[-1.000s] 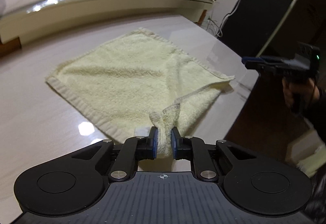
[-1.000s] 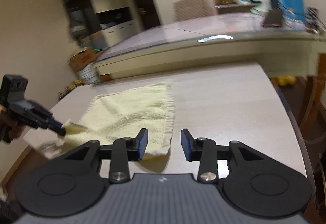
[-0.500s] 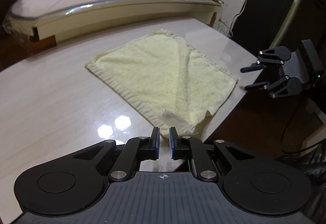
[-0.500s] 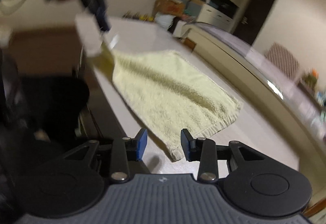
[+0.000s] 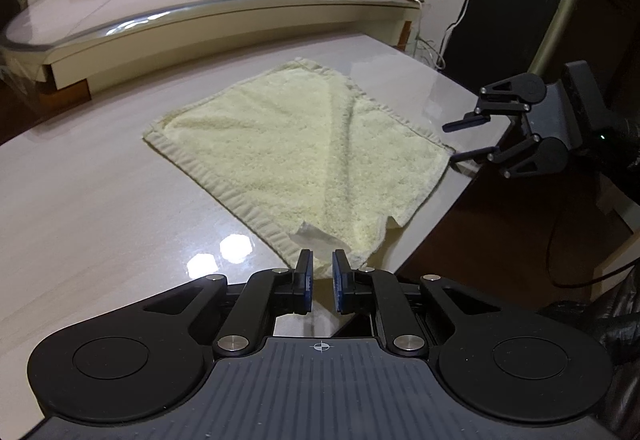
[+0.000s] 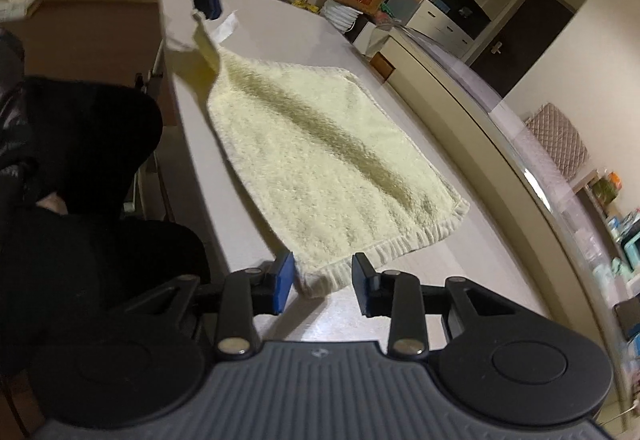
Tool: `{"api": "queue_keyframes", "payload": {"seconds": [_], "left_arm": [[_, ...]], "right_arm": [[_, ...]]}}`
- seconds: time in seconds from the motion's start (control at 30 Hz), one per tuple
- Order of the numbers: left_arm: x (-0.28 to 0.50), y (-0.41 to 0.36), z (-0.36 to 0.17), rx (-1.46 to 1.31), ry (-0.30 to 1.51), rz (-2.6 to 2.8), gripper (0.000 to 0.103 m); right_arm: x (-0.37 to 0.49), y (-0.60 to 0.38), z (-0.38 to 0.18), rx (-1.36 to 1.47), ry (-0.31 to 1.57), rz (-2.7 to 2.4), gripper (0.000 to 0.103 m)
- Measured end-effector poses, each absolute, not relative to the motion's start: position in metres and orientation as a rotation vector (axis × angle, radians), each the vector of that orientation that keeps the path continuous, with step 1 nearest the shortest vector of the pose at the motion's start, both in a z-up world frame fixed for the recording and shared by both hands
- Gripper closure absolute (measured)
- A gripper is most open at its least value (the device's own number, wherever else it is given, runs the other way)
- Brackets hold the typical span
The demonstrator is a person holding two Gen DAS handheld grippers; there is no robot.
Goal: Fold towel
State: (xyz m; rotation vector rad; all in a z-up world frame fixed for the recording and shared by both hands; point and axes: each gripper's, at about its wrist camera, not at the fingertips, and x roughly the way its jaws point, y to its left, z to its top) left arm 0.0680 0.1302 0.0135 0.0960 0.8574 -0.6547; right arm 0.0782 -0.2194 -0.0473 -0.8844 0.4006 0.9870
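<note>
— Judging by its nap, how is the pale yellow terry towel (image 5: 304, 147) expected to handle?

— It is judged light, soft and limp, with no stiffness of its own; slack is taken up wherever it is lifted, and a ridge is already seen running down its middle. It is spread flat on the glossy pale table (image 5: 100, 199), with one side along the table's near edge.

— Where should it be taken?

— At the hemmed corners, where the ribbed border gives the pads something firmer to bite on. One near corner, with its white label (image 6: 227, 24), is already pinched and raised off the table by the left gripper (image 5: 321, 282), whose jaws are nearly shut on it.

— And the other corner?

— It lies between the fingers of the right gripper (image 6: 322, 282), rolled on its side at the table edge; its jaws are closing, but the pads are not yet pressed on the cloth.

— Any risk?

— Only a thin bite of fabric may be caught, so slipping is possible once both corners are carried.
</note>
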Motion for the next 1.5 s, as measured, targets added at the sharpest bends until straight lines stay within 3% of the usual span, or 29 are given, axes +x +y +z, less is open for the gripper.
{"api": "queue_keyframes", "payload": {"seconds": [0.07,0.1,0.27,0.43,0.57,0.77,0.83,0.9,1.1,1.13,1.23,1.5], "left_arm": [[0.067,0.130,0.014,0.098,0.855,-0.653,0.092],[0.066,0.130,0.014,0.102,0.853,-0.652,0.092],[0.060,0.123,0.015,0.137,0.840,-0.666,0.092],[0.050,0.114,0.014,0.211,0.792,-0.692,0.073],[0.037,0.102,0.012,0.324,0.726,-0.716,0.064],[0.017,0.081,0.002,0.535,0.649,-0.765,0.061],[0.010,0.076,-0.002,0.617,0.617,-0.763,0.061],[0.004,0.072,-0.008,0.698,0.587,-0.752,0.062],[-0.003,0.058,-0.029,0.872,0.529,-0.726,0.081],[-0.004,0.057,-0.031,0.889,0.523,-0.723,0.091],[-0.003,0.057,-0.029,0.877,0.510,-0.729,0.096],[0.013,0.088,0.009,0.679,0.540,-0.732,0.097]], "right_arm": [[0.082,-0.222,-0.047,-0.868,0.404,0.995,0.079],[0.083,-0.221,-0.049,-0.877,0.413,1.001,0.095],[0.083,-0.216,-0.046,-0.879,0.451,1.012,0.102],[0.065,-0.214,-0.036,-0.843,0.484,1.049,0.103],[0.055,-0.215,-0.028,-0.841,0.479,1.024,0.102],[0.062,-0.227,-0.021,-0.788,0.453,0.958,0.098],[0.063,-0.230,-0.018,-0.762,0.447,0.949,0.084],[0.065,-0.232,-0.015,-0.734,0.441,0.941,0.083],[0.075,-0.239,-0.012,-0.658,0.451,0.915,0.075],[0.076,-0.240,-0.011,-0.650,0.455,0.912,0.075],[0.077,-0.243,-0.011,-0.650,0.456,0.902,0.073],[0.063,-0.230,-0.022,-0.830,0.396,0.998,0.064]]}}
